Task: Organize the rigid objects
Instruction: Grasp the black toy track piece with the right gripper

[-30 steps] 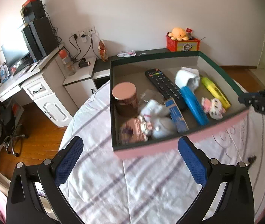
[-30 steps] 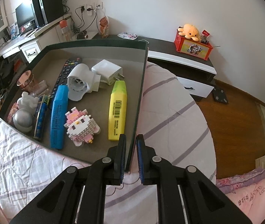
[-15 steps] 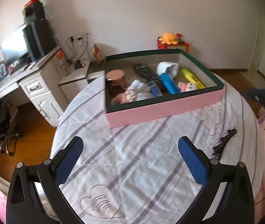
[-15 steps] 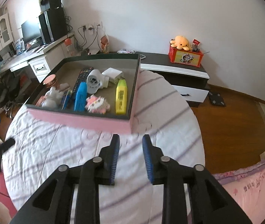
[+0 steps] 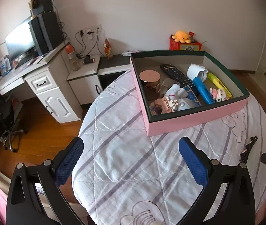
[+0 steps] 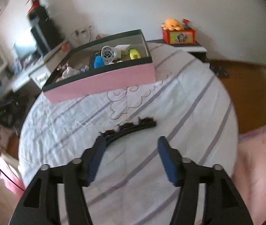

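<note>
A pink box (image 5: 192, 121) with a dark green rim stands on the striped cloth; it also shows in the right wrist view (image 6: 103, 82). Inside lie a brown jar (image 5: 149, 83), a black remote (image 5: 177, 75), a blue marker (image 5: 203, 90), a yellow highlighter (image 5: 220, 84) and small toys. A black curved toothed piece (image 6: 131, 127) lies on the cloth in front of the box, also seen as the black piece (image 5: 248, 147). My right gripper (image 6: 131, 150) hovers just short of it, jaws opening, nothing between them. My left gripper (image 5: 131, 159) stands open and empty over the cloth.
The cloth covers a round table (image 5: 125, 168) with wooden floor around it. A white desk (image 5: 44, 82) with a monitor stands at the left. A low cabinet with an orange plush (image 6: 172, 23) lines the far wall. Pink bedding (image 6: 258, 161) lies at the right.
My right gripper let go of the box's rim, drew back and opened over the black curved piece. My left gripper backed away from the box and stayed open.
</note>
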Action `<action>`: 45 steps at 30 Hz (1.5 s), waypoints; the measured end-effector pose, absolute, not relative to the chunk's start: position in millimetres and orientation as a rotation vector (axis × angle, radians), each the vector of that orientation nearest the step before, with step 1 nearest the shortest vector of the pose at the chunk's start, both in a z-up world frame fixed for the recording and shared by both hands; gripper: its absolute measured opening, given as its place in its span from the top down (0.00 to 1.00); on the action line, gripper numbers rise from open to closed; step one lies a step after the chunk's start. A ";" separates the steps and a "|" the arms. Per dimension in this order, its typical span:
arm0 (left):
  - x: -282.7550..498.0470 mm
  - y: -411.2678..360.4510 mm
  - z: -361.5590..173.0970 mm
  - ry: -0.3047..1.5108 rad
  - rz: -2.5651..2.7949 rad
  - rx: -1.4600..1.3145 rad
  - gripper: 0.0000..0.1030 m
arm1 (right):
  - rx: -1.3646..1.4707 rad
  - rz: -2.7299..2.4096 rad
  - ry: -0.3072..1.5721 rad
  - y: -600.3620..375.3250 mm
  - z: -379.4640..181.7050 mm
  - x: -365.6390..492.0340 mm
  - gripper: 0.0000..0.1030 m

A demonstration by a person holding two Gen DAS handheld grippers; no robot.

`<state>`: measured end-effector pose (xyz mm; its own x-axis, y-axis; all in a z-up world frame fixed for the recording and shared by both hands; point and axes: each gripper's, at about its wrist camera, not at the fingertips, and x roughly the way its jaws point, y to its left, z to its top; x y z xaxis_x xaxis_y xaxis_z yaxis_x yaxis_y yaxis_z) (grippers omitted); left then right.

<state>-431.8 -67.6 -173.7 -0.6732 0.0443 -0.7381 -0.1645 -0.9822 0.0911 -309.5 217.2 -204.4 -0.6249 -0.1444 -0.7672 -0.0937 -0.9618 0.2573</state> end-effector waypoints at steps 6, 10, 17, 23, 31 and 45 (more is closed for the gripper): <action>-439.7 -74.3 -174.1 0.298 2.726 -1.183 0.00 | 1.430 -2.859 -0.490 196.6 -220.8 -324.9 0.29; -439.7 -76.6 -171.3 0.327 2.712 -1.151 0.00 | 1.439 -2.923 -0.481 198.0 -231.0 -336.7 0.27; -461.8 -63.1 -171.5 0.310 2.674 -1.124 0.00 | 1.428 -2.913 -0.283 219.2 -230.5 -352.4 0.77; -496.7 -61.8 -184.6 0.228 2.705 -1.218 0.00 | 1.455 -2.920 -0.208 251.1 -229.8 -366.8 0.80; -522.7 -60.0 -192.0 0.179 2.724 -1.283 0.01 | 1.454 -2.889 -0.073 274.3 -225.7 -398.6 0.80; -539.1 -25.4 -215.9 0.285 2.662 -1.355 0.89 | 1.432 -2.790 0.023 294.3 -223.9 -447.2 0.80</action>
<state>-539.1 -25.4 -215.9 -0.5845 0.0393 -0.8104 -0.2098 -0.9722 0.1041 -447.2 294.3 -223.9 -0.5829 0.0021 -0.8126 0.0111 -0.9999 -0.0106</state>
